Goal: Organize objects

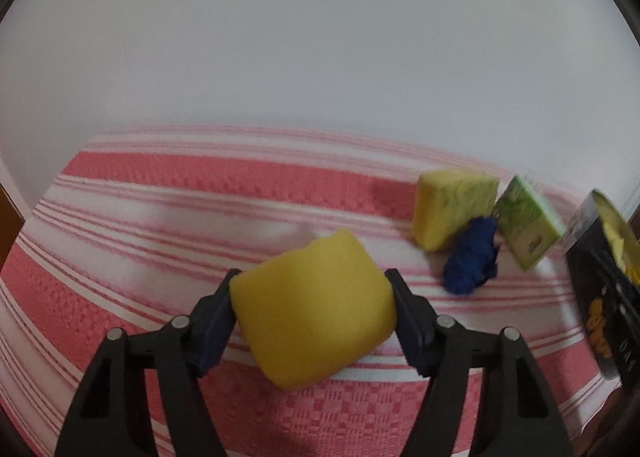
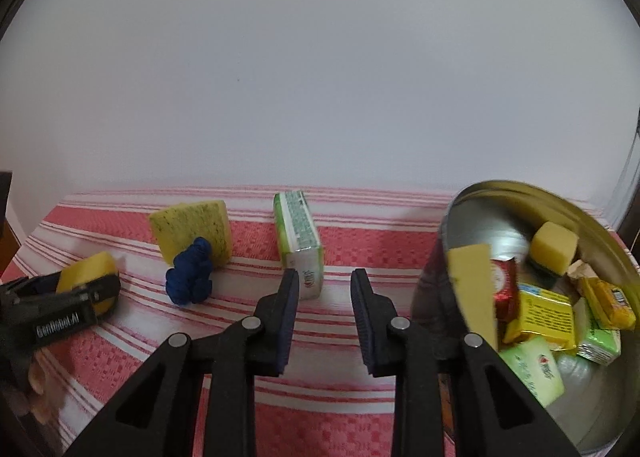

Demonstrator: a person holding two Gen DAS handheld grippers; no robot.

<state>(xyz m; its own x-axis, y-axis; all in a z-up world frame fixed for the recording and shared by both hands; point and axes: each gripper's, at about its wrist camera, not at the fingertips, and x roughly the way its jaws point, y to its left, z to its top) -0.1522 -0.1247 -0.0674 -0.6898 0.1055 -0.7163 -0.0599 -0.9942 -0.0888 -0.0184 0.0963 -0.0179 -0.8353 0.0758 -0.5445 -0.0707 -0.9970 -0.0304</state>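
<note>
On the red-and-white striped cloth (image 1: 168, 193) covering the bench, the left tongs (image 1: 312, 309) pinch a yellow sponge (image 1: 314, 317). Toward the far edge, a speckled sponge (image 2: 192, 231), blue yarn bundle (image 2: 190, 277) and green box (image 2: 300, 241) stand close together. The right tongs (image 2: 325, 297), narrowed on nothing, hang beside the filled round tin (image 2: 440, 289) near the right edge.

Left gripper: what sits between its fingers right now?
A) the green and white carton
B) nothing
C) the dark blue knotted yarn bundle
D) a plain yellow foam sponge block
D: in the left wrist view the left gripper has its pads against both sides of the plain yellow foam sponge block, while the blue yarn bundle and green carton lie apart on the striped cloth.
</note>
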